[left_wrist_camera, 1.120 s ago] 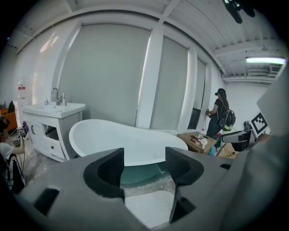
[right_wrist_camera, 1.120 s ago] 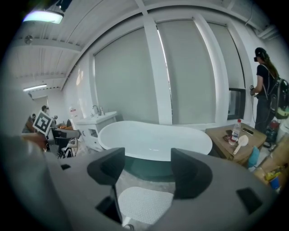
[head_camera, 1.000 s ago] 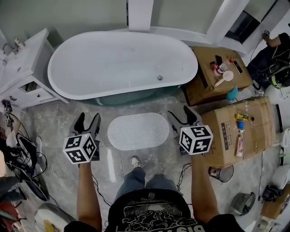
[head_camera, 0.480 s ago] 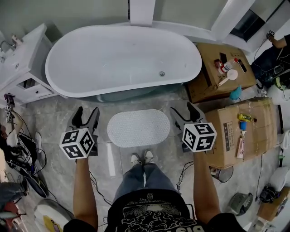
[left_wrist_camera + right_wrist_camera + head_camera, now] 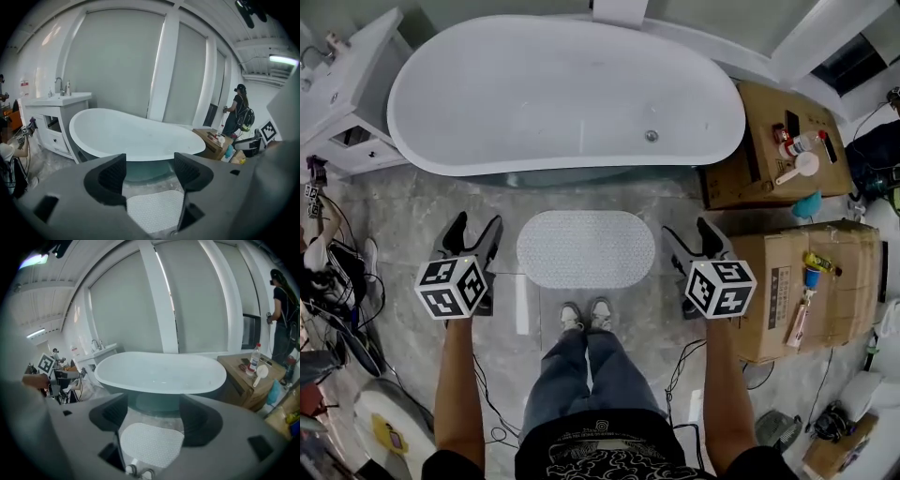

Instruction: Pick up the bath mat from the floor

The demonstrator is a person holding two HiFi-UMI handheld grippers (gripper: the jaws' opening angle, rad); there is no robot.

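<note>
This is a bathroom, and it looks staged. A white freestanding bathtub [image 5: 562, 94] has a white vanity [image 5: 352, 80] with a tap [image 5: 60, 85] at its left end. A bath mat [image 5: 586, 248] lies on the marble-patterned floor [image 5: 412, 220]. Cardboard boxes [image 5: 773, 281] and loose cables [image 5: 342, 314] crowd the floor's edges.

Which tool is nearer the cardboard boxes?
Right. The right tool hovers just left of the boxes; the left tool is across the mat, on its far side.
</note>
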